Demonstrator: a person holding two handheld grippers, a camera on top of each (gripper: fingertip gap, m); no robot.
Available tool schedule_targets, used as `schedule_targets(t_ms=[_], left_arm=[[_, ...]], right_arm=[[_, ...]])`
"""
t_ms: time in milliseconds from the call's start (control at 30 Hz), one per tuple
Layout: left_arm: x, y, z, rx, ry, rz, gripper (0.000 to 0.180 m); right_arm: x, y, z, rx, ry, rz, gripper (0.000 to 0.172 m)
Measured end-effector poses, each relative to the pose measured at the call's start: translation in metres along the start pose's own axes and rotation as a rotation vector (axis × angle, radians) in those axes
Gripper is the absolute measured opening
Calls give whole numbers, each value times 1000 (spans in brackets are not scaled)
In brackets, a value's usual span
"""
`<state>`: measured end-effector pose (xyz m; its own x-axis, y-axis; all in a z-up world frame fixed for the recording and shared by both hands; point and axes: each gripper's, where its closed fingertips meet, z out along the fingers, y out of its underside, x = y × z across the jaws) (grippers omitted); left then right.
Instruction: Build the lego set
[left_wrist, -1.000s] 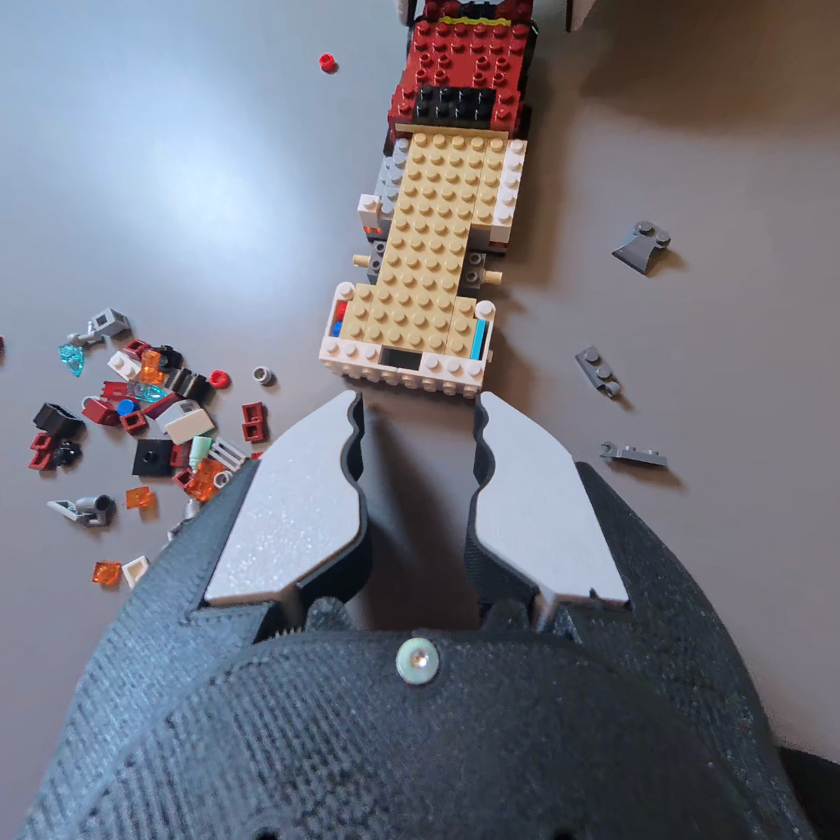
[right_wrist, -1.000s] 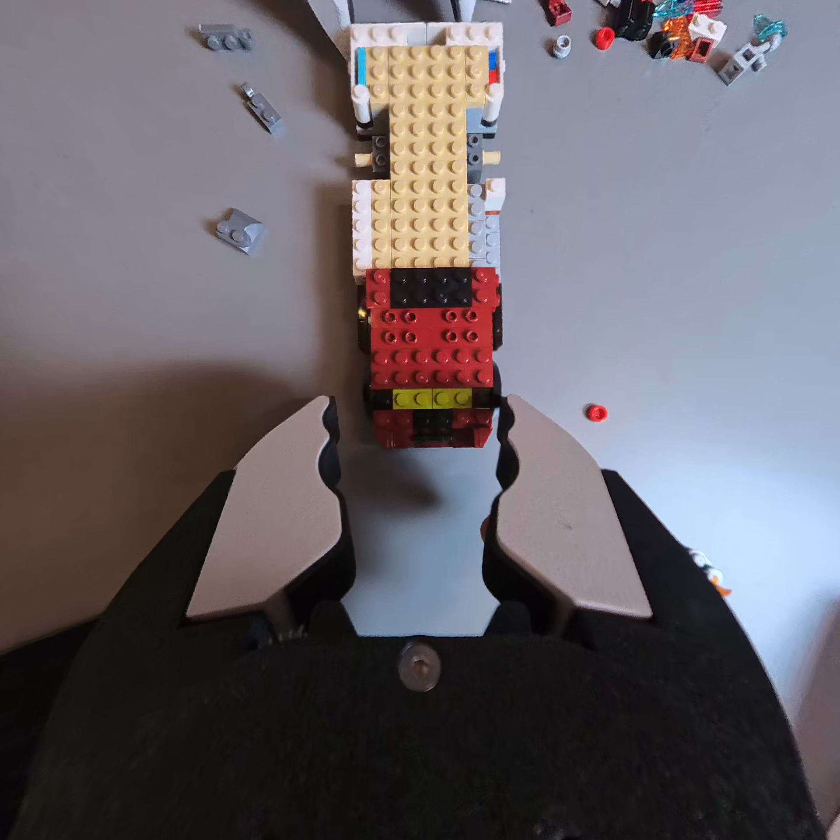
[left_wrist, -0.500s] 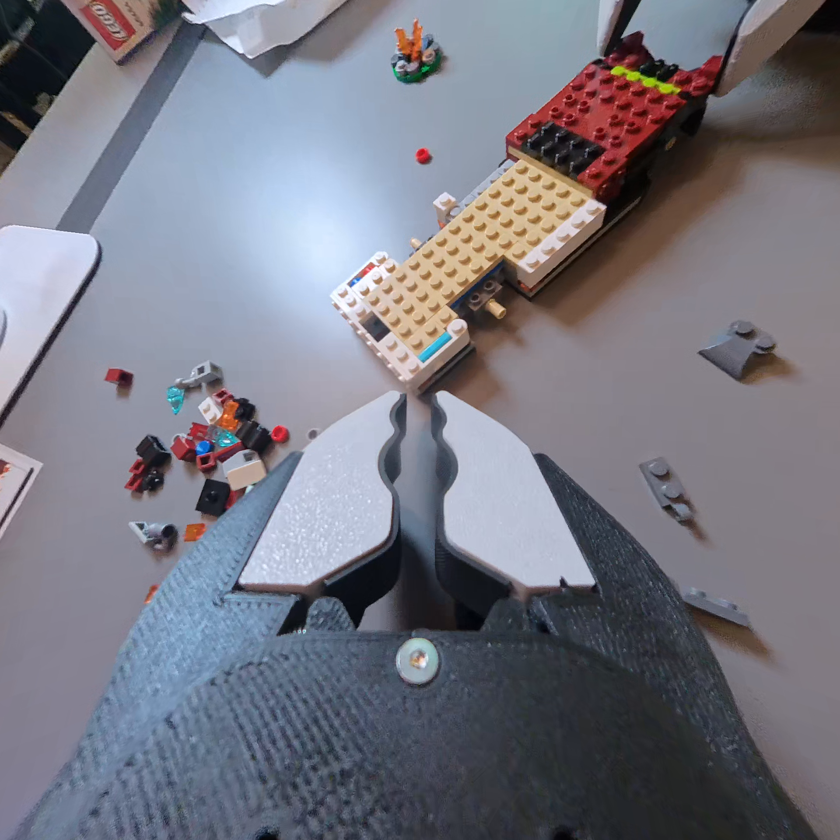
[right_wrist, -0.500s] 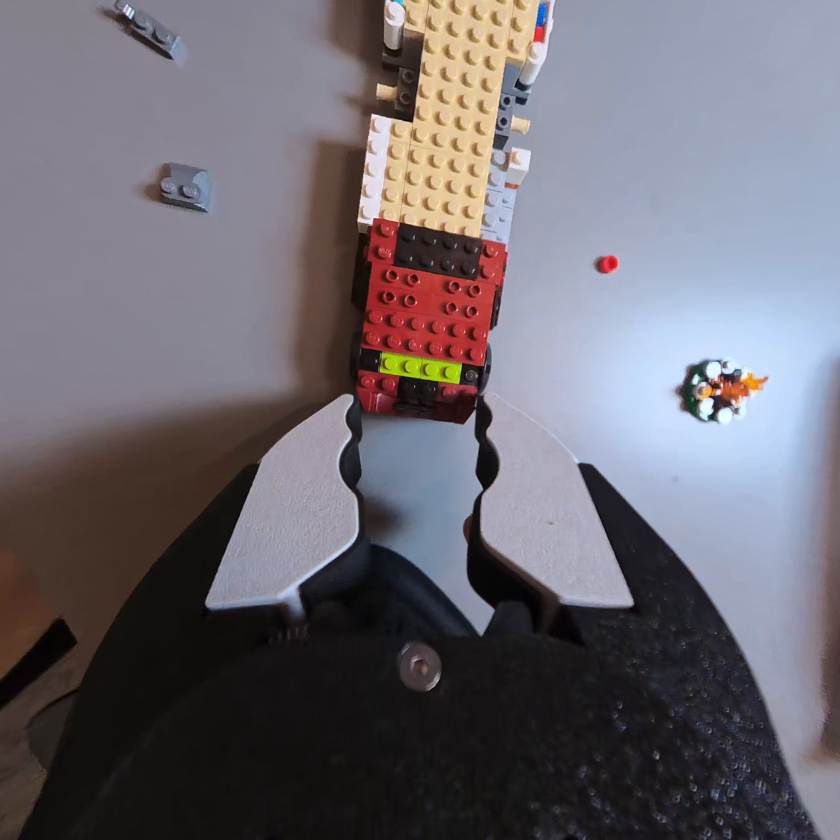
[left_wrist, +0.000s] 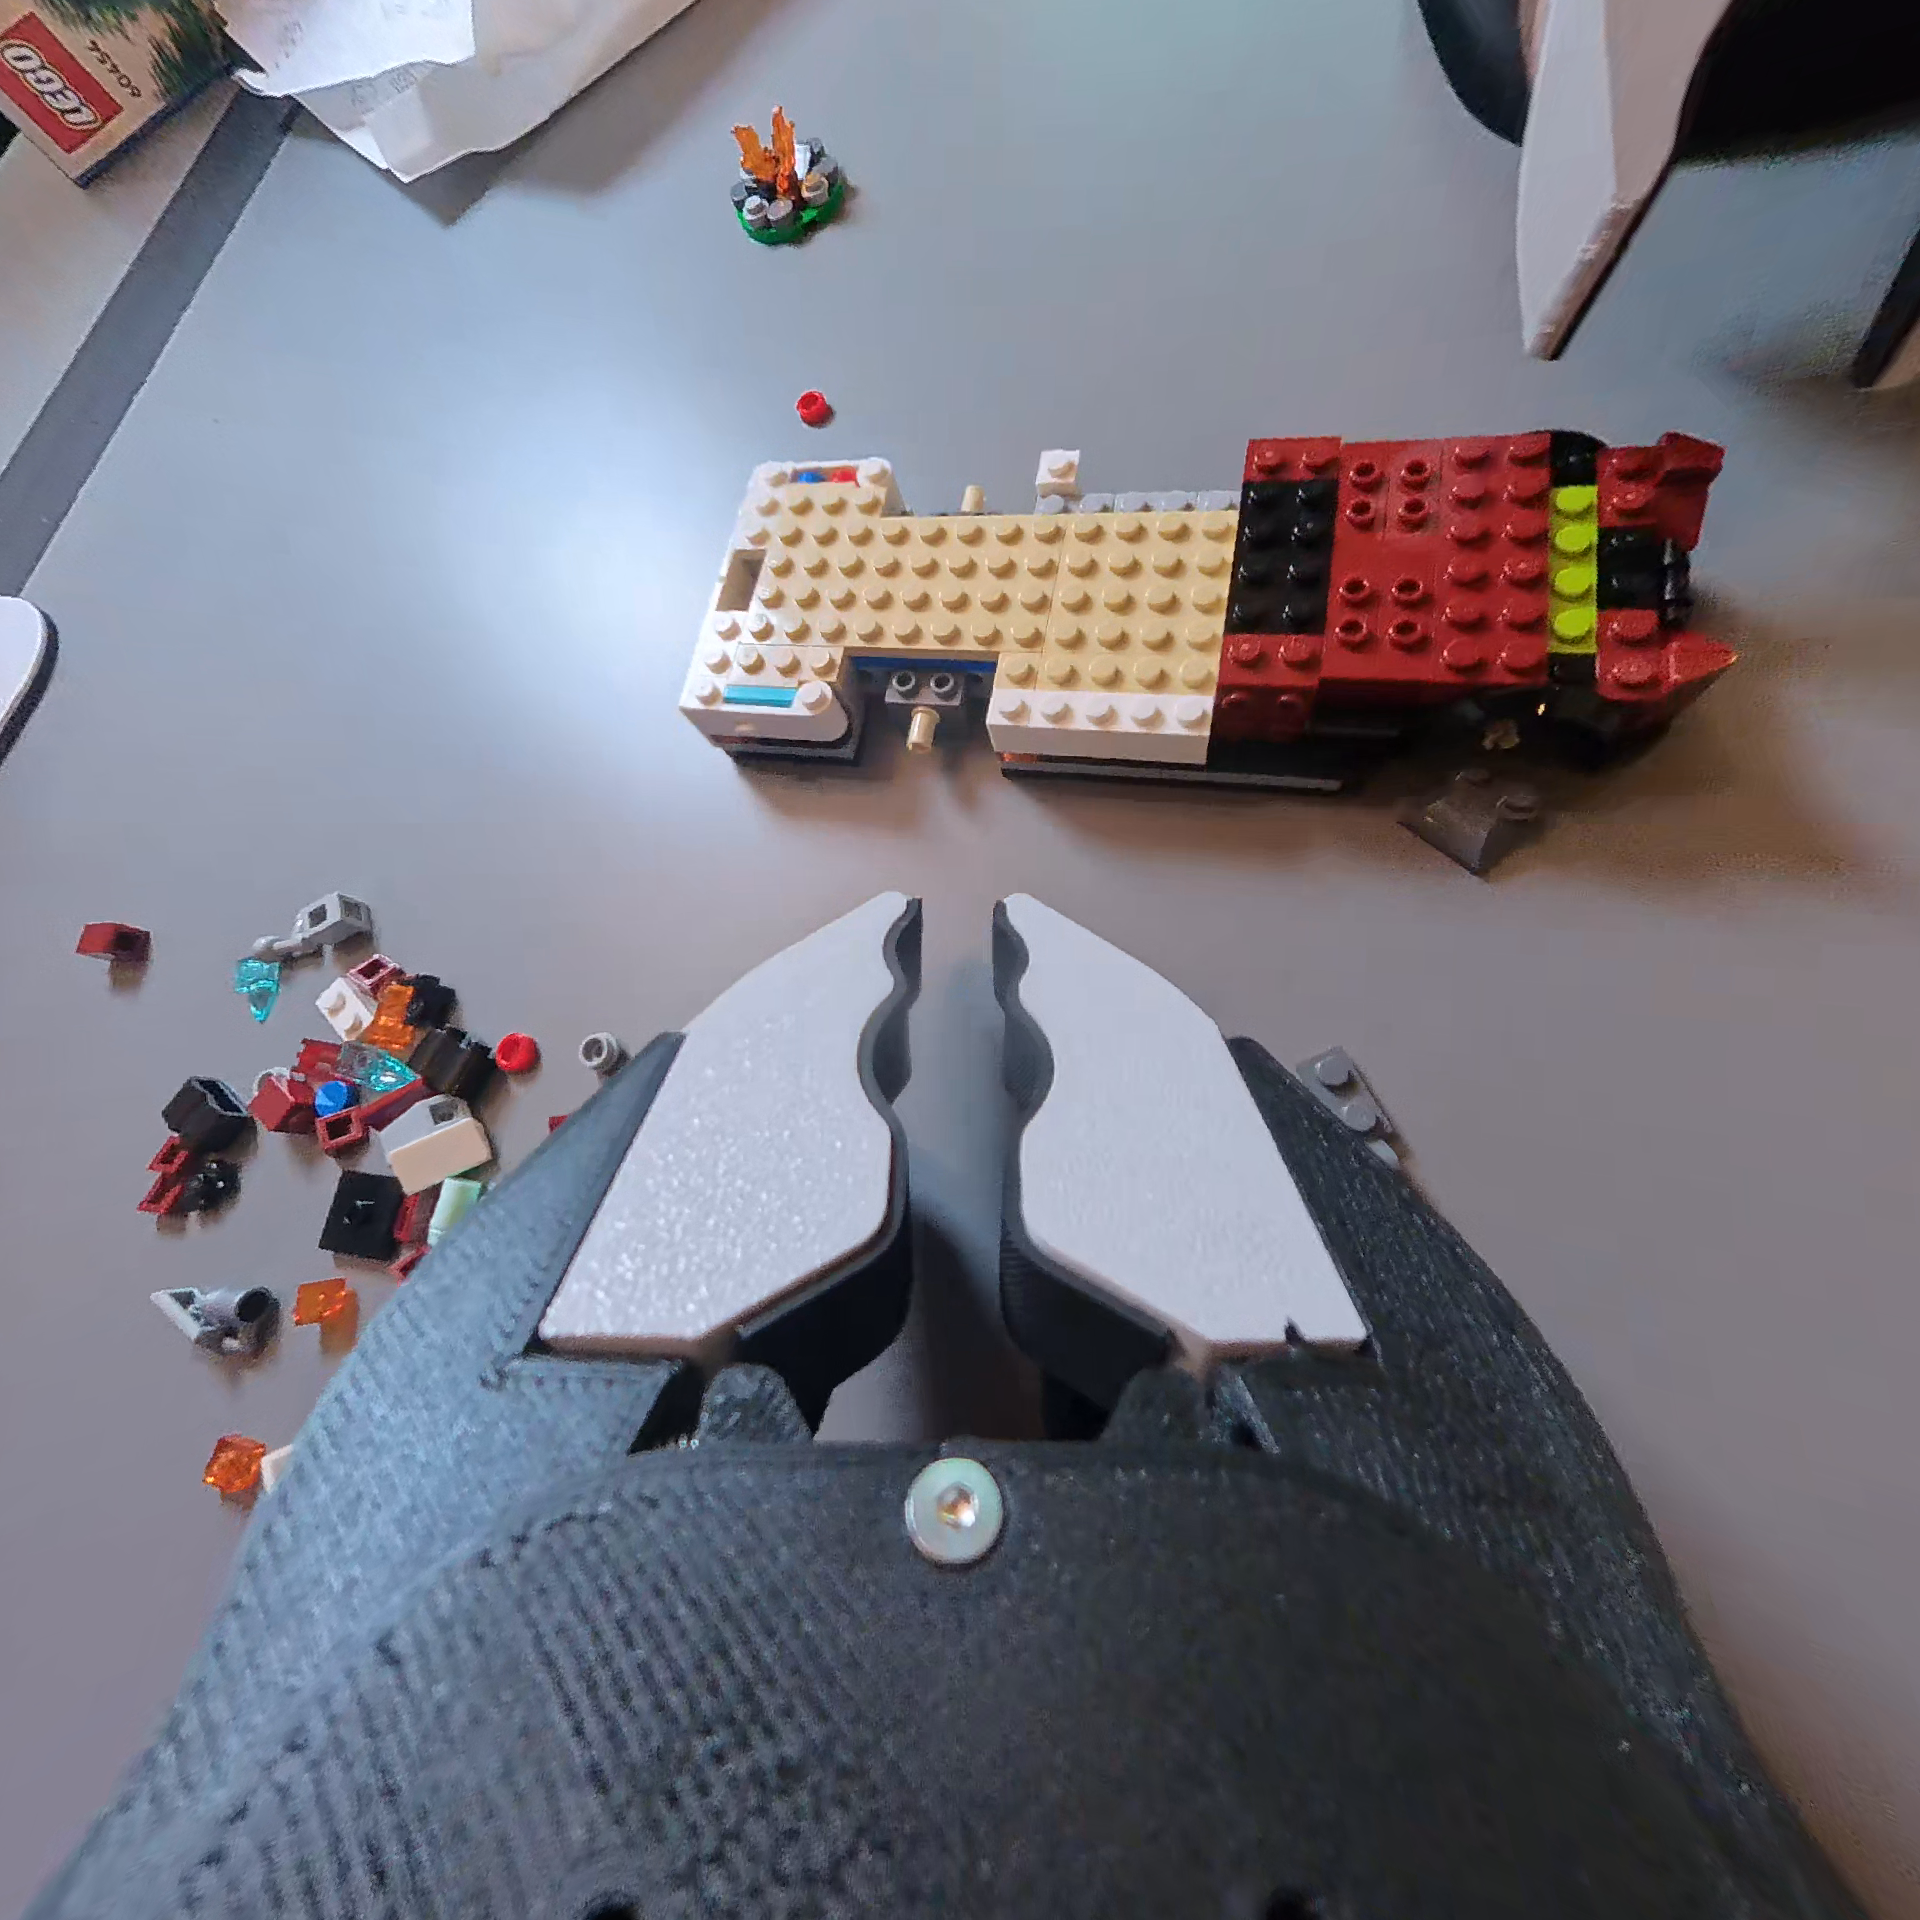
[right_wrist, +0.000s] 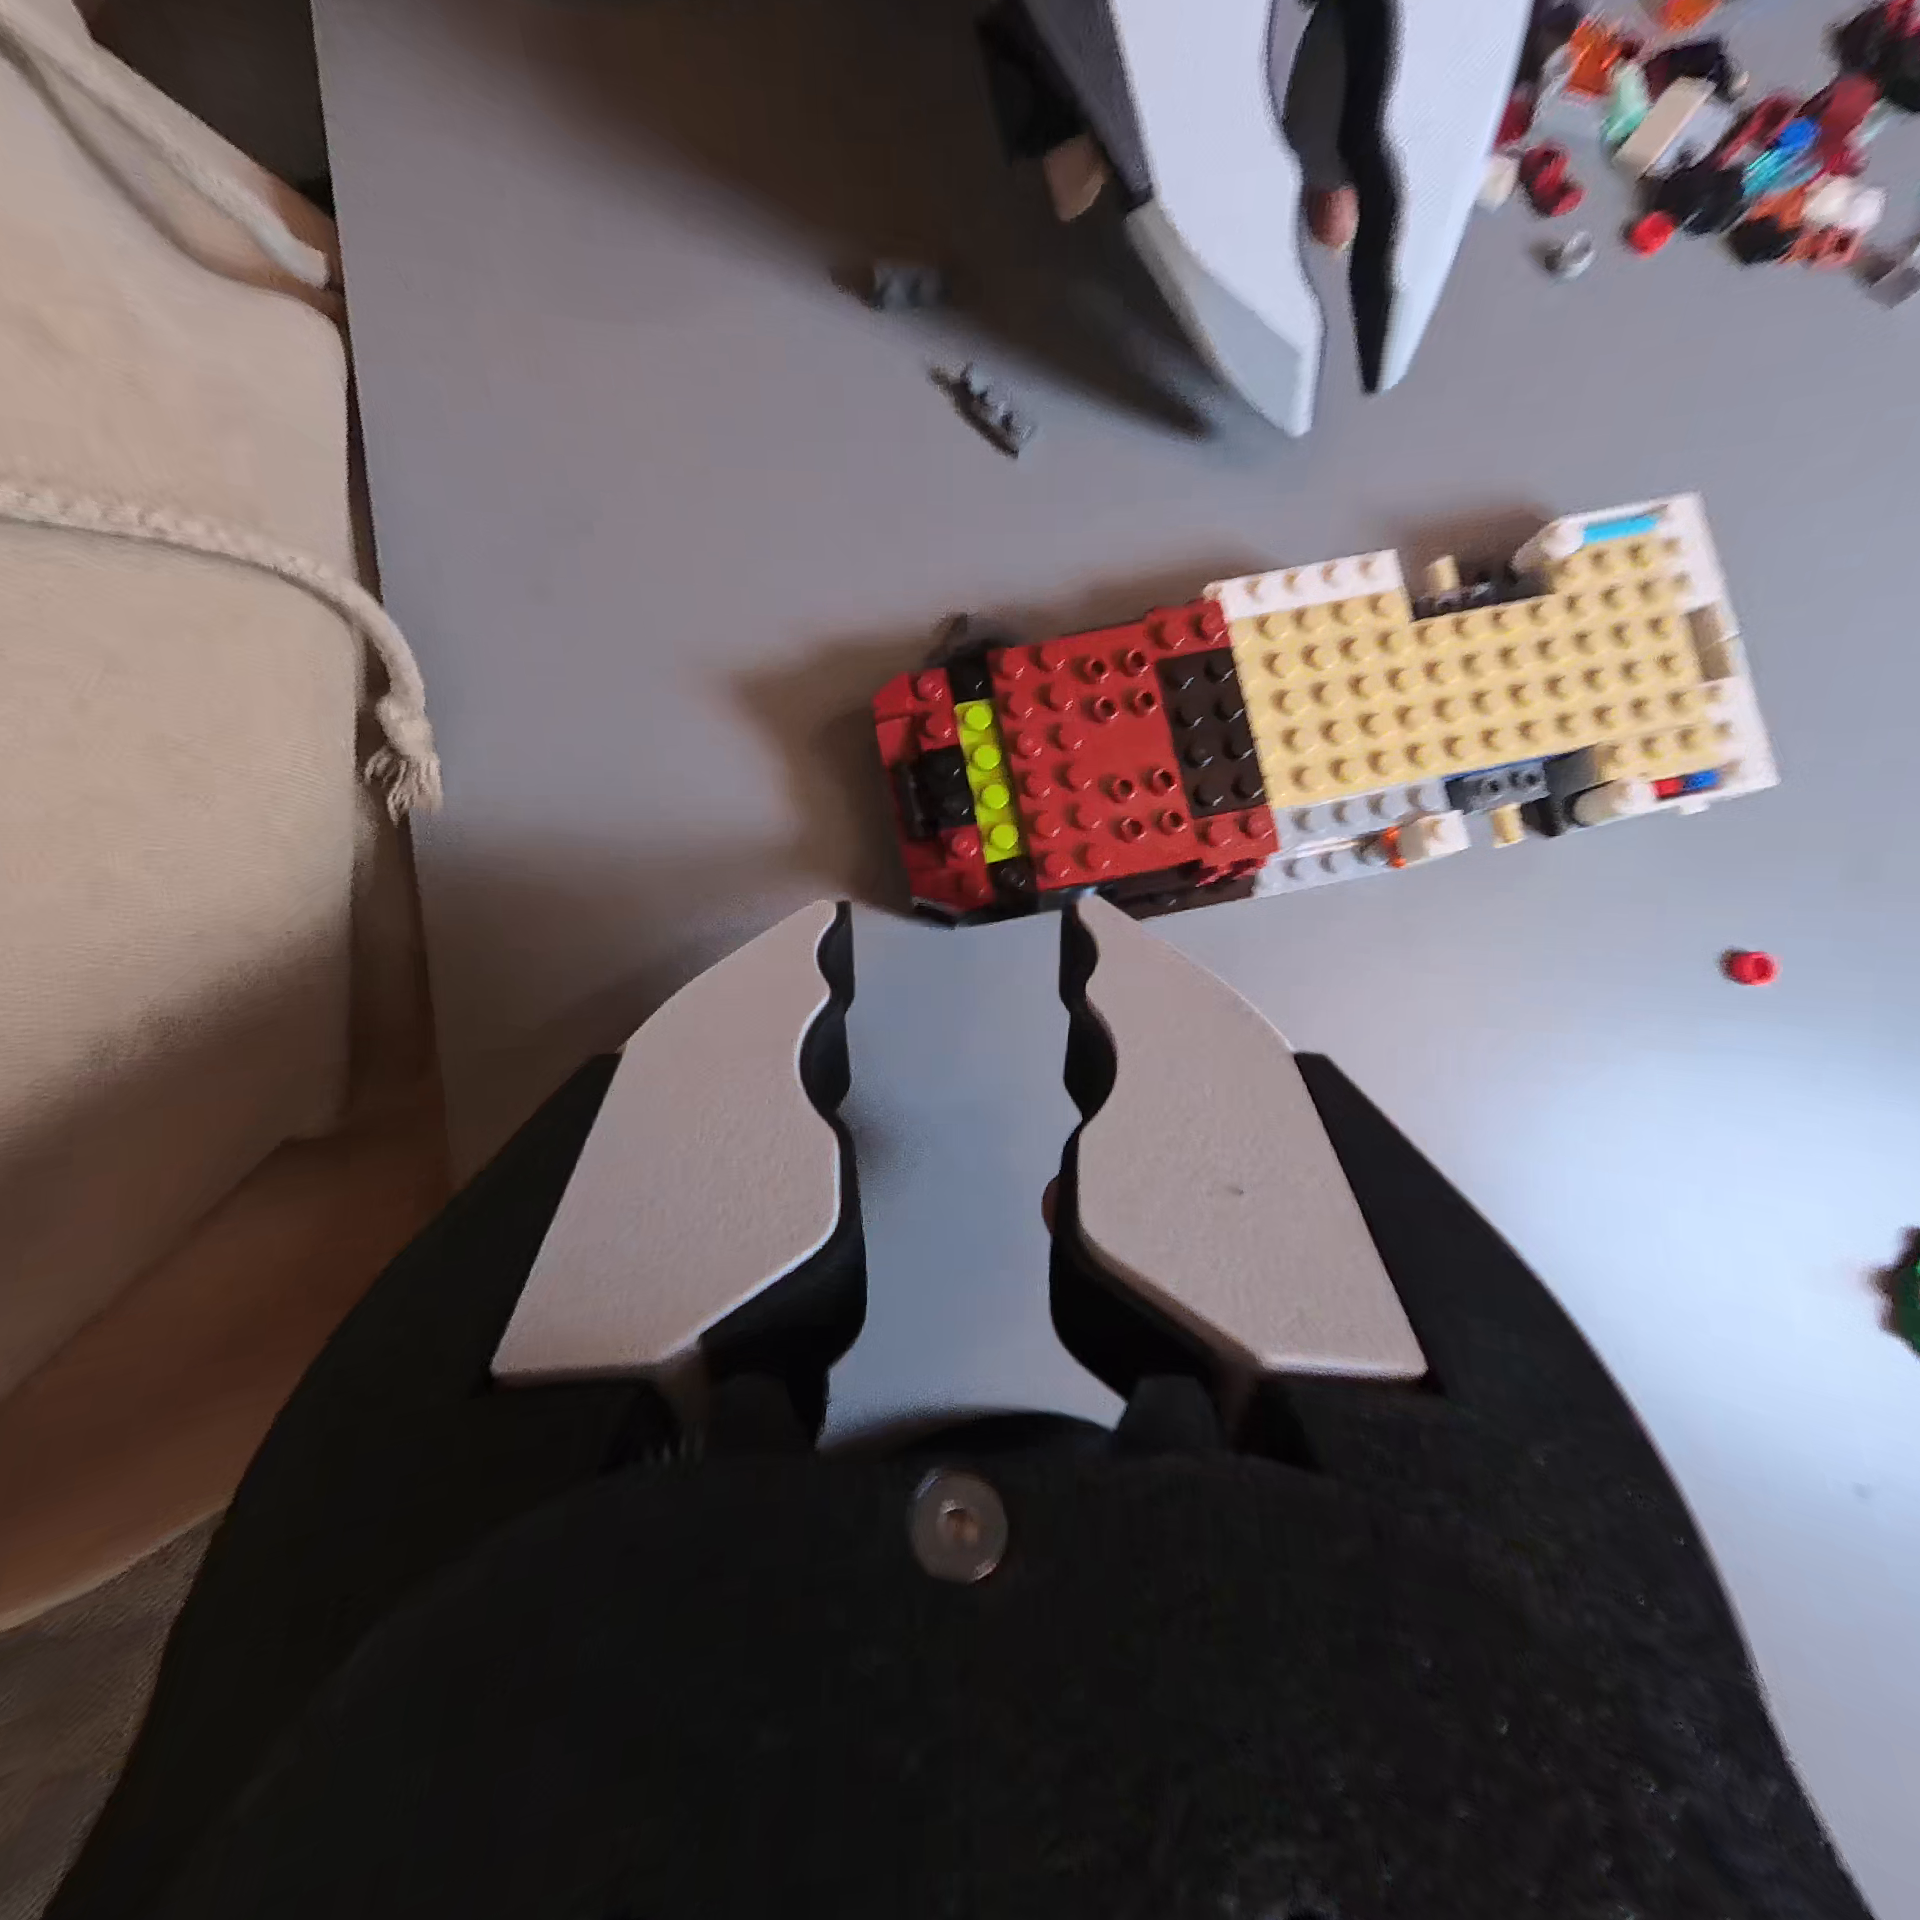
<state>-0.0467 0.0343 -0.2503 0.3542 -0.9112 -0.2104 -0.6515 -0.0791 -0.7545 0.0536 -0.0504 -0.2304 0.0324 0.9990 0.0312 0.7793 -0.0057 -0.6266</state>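
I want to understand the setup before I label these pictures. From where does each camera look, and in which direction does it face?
Left wrist view: sits on the left hand-held gripper, facing forward and down at the brick model's long side; own fingers show, narrowly apart.
Right wrist view: sits on the right hand-held gripper, facing the model's red end; own fingers open, empty.
Shared: the model, grey table, loose bricks.

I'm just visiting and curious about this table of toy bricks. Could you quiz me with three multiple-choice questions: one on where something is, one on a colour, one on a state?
1. In the left wrist view, the pile of loose bricks lies:
A. left of the left gripper
B. on the brick model
C. right of it

2. The model's stripe of bright studs is:
A. blue
B. lime green
C. orange

3. The right gripper is:
A. clamped on the model
B. open, holding nothing
C. holding a red stud

Answers: A, the pile sits at the view's left; B, lime among dark red; C is wrong, B: bare table shows between its fingers.
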Motion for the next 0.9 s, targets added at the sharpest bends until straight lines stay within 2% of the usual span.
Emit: schedule_targets(t_ms=[167, 300, 433, 667, 900], left_arm=[[2, -2, -8, 23, 37, -10, 17], [5, 2, -7, 5, 39, 13, 17], [4, 5, -6, -7, 31, 30, 17], [-5, 6, -11, 8, 24, -37, 19], [-25, -15, -30, 163, -27, -158, 18]], right_arm=[[9, -24, 6, 58, 139, -132, 63], [21, -15, 21, -67, 199, -254, 66], [37, -10, 20, -115, 181, -282, 54], [81, -6, 22, -128, 150, -261, 46], [95, -13, 13, -81, 139, -205, 46]])
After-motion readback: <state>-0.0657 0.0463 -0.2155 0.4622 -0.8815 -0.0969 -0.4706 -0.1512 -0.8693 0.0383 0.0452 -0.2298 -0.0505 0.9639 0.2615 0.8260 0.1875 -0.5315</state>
